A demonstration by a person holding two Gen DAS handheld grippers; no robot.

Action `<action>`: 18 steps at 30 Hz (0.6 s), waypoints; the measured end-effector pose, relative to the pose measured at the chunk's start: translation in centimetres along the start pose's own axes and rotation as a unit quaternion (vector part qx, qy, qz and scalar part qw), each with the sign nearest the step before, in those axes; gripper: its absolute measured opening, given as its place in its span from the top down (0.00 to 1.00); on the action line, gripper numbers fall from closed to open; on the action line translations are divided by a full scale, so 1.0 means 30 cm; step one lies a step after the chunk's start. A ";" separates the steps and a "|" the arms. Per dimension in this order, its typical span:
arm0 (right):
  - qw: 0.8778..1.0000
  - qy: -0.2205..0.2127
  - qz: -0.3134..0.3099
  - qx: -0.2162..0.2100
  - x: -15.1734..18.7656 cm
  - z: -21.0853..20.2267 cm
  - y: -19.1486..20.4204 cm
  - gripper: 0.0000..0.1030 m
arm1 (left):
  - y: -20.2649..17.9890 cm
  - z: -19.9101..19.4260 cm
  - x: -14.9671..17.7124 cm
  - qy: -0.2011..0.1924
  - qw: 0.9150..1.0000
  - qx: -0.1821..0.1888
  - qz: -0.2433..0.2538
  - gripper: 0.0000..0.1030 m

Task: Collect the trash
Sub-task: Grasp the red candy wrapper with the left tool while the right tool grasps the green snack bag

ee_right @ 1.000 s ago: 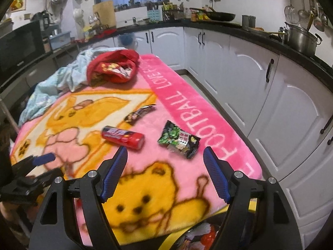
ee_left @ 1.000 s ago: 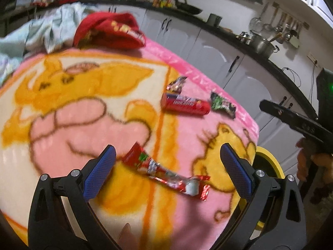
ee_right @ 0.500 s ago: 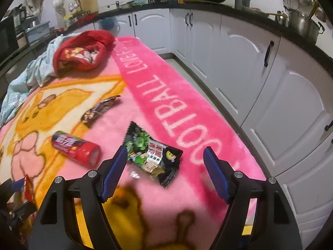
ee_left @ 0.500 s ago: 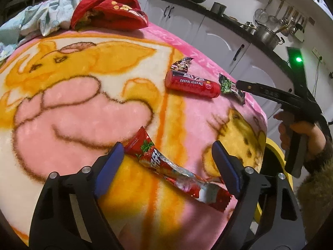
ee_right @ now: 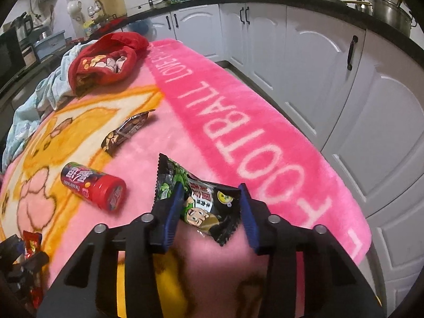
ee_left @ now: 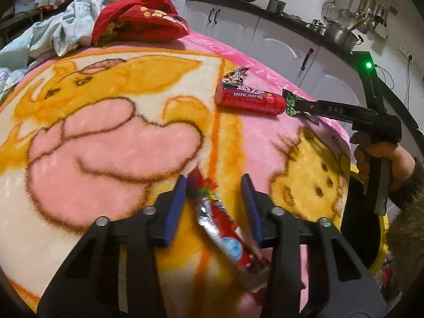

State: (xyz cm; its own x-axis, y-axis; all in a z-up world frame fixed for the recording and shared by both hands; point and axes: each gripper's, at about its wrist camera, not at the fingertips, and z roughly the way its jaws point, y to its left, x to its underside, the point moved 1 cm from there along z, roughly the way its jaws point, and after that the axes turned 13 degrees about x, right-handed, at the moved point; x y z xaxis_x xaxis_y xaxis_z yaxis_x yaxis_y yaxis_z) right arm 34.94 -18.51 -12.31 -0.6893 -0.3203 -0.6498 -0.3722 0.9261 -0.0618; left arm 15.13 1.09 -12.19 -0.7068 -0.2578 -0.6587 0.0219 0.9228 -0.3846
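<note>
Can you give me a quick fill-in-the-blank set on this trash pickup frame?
1. The right gripper straddles the ___ snack packet.
2. The left gripper straddles a long ___ wrapper.
3. The red can lies on its ___.
4. The blanket lettering reads ___.

Missing: green; red; side; FOOTBALL

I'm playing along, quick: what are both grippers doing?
Left gripper: jaws just closing around red wrapper, not gripping yet.
Right gripper: jaws just closed on green packet.
</note>
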 end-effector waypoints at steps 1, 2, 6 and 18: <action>1.000 0.000 0.002 0.002 0.005 -0.003 -0.003 0.68 | 0.002 -0.001 0.000 0.000 1.000 0.000 -0.001 0.76; 1.000 -0.001 0.004 0.003 0.009 -0.006 -0.007 0.69 | 0.005 -0.003 0.000 0.000 1.000 0.000 -0.003 0.80; 1.000 0.000 0.007 0.004 0.030 -0.024 -0.016 0.79 | 0.005 -0.010 0.008 0.001 1.000 0.005 0.000 0.86; 1.000 -0.015 0.012 0.002 0.091 -0.112 -0.023 0.92 | 0.001 -0.039 0.022 -0.001 1.000 0.017 0.002 0.97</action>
State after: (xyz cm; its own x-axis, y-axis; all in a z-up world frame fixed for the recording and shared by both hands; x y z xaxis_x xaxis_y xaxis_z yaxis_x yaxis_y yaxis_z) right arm 31.23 -20.68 -11.49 -0.6797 -0.2917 -0.6730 -0.3530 0.9344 -0.0485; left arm 13.83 1.28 -11.89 -0.7050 -0.2548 -0.6619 0.0488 0.9136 -0.4037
